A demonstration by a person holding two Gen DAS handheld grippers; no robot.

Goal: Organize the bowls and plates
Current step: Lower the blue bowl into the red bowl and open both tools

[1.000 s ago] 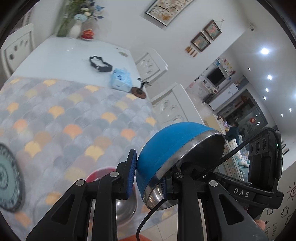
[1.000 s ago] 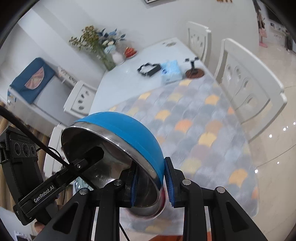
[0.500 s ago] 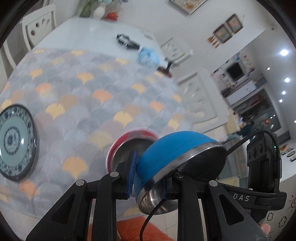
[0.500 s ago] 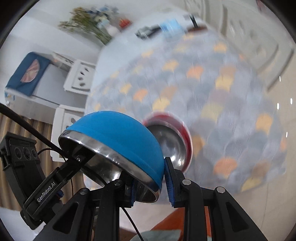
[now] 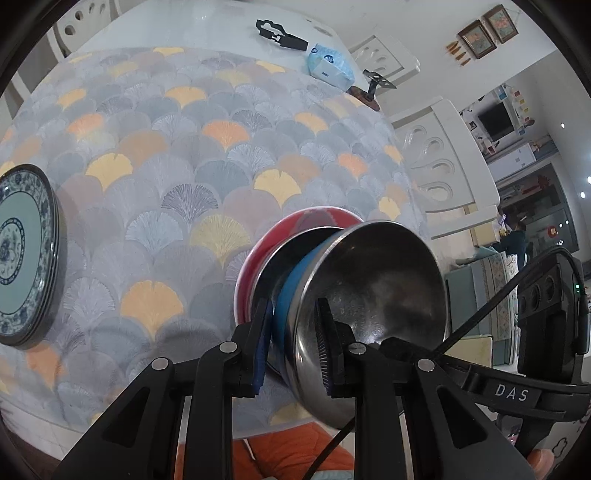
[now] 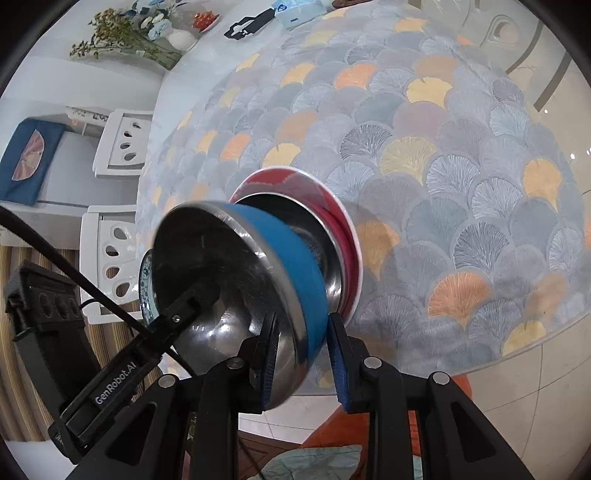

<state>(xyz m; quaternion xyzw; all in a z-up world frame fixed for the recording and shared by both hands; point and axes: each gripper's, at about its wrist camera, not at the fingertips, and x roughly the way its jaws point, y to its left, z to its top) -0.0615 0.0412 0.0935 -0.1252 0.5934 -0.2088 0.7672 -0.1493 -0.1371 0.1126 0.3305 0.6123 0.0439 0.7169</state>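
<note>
Dining room, white chairs around a counter (image 5: 192, 155) covered in a fan-pattern cloth in greys, yellows and orange. Off to the left gripper's far left sits a stack of blue-and-white plates (image 5: 22, 254), well apart from everything else. Right ahead of both grippers is the red bowl (image 6: 332, 206) on the cloth, steel inside showing. The blue bowl (image 6: 291, 251), steel-lined too, is tilted with its bottom pushed into the red one's mouth. Left gripper (image 5: 293, 345) is clamped on the blue bowl's rim on one side, right gripper (image 6: 303, 354) clamped on the rim opposite, one pad inside and one outside each. Farther away beyond the grippers: a tissue pack (image 5: 328, 66) and a black strap thing (image 5: 280, 35).
</note>
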